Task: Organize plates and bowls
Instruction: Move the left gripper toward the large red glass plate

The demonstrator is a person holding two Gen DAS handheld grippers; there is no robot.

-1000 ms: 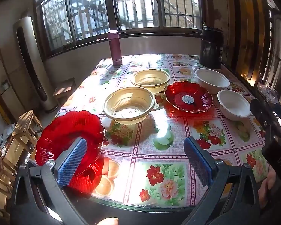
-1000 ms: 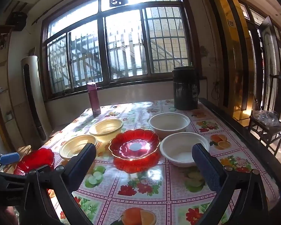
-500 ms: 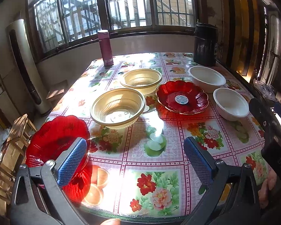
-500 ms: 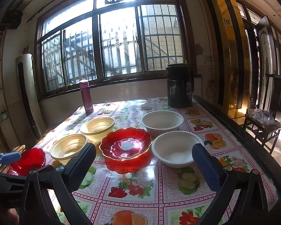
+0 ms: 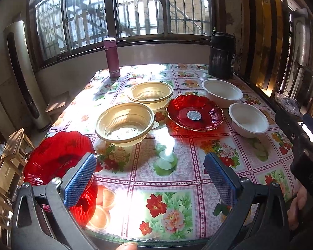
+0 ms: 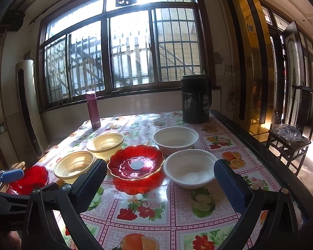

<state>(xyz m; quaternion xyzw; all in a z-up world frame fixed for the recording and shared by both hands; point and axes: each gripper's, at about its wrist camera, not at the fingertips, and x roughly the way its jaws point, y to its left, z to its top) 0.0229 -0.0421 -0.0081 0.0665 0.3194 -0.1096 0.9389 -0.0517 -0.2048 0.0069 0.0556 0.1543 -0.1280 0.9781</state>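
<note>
Pulling back a little from the table, the left gripper (image 5: 150,173) now stands wide and empty — nothing is stacked yet. At lower left the near red plate (image 5: 58,156), ribbed glassy plastic, overhangs the table (image 5: 177,214) edge. In the middle sit two ridged cream bowls (image 5: 125,123), then a scalloped red plate (image 5: 195,114) and two smooth white bowls (image 5: 248,121) — the right gripper (image 6: 159,181) is wide too.

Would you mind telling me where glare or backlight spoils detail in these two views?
Left wrist view: sun glare whitens the tablecloth beside the near yellow bowl. Right wrist view: the window is blown out, and the fisheye bends its frame.
</note>
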